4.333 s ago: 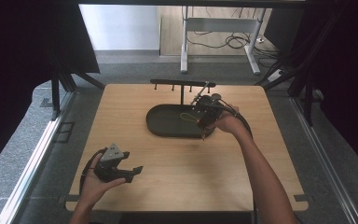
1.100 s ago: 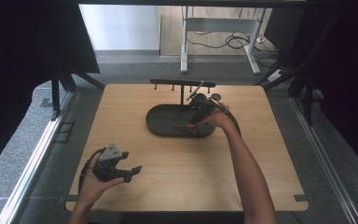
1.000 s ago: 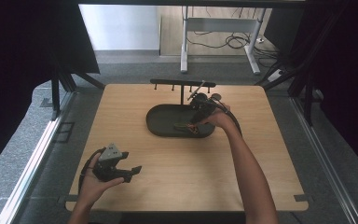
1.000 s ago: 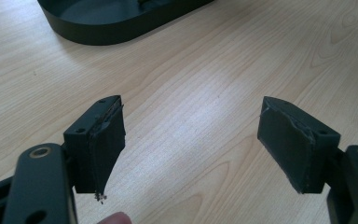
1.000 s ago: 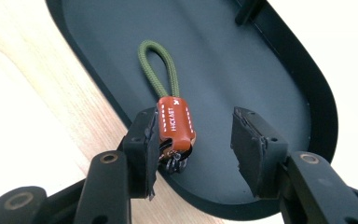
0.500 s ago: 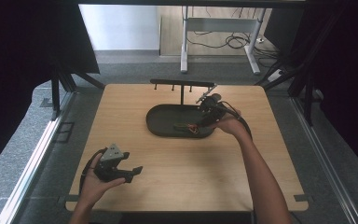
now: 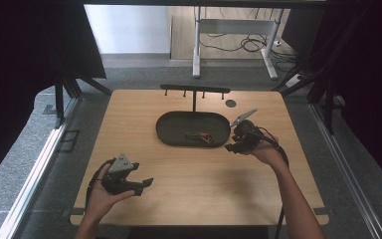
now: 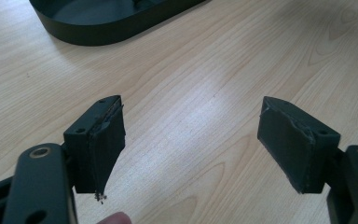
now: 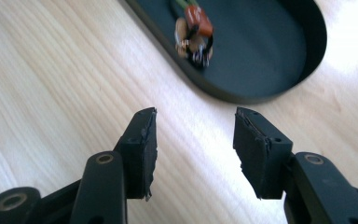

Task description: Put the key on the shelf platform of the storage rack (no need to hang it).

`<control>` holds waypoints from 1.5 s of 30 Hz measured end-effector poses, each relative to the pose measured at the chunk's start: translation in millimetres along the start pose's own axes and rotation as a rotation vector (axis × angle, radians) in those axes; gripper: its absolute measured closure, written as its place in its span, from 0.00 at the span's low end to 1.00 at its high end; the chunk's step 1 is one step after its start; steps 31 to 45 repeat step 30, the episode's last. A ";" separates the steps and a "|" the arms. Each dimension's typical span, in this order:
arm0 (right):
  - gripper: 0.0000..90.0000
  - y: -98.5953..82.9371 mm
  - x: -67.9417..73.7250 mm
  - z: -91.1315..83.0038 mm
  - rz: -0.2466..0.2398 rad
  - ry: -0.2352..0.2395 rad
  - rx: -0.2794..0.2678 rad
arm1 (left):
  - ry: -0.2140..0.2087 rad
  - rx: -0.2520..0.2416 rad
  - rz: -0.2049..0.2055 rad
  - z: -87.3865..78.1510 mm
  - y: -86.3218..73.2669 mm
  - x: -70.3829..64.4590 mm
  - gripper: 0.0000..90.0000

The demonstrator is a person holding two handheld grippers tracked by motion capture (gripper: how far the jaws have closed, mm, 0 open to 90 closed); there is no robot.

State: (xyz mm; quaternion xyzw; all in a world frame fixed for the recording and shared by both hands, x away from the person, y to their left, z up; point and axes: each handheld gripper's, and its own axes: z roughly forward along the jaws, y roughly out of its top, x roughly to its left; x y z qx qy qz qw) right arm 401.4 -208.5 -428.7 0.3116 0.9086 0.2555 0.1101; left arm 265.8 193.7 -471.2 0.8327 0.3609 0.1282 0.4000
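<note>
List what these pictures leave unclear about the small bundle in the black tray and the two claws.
- Bundle: blurred in the right gripper view, tiny in the high view; what it is stays unknown. Its green end is cut off by the top edge.
- Tray: its far part is cut off by the top edge in the left gripper view.
- Right claw: too small in the high view to judge its gap.
- Left claw: open, empty.

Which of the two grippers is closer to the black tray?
The right gripper: it sits just off the right end of the tray, jaws open and empty. The left gripper is held near the table's front edge, well away from the tray.
</note>
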 end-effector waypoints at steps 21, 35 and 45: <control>0.55 -86.5 2.7 -0.2 0.091 -0.011 -0.039 | 0.006 0.001 -0.001 -0.2 0.6 -1.2 0.26; 0.48 -91.6 7.1 1.6 0.158 -0.061 -0.110 | 0.007 0.002 0.002 -0.9 0.6 0.4 0.26; 0.48 -91.6 7.1 1.6 0.158 -0.061 -0.110 | 0.007 0.002 0.002 -0.9 0.6 0.4 0.26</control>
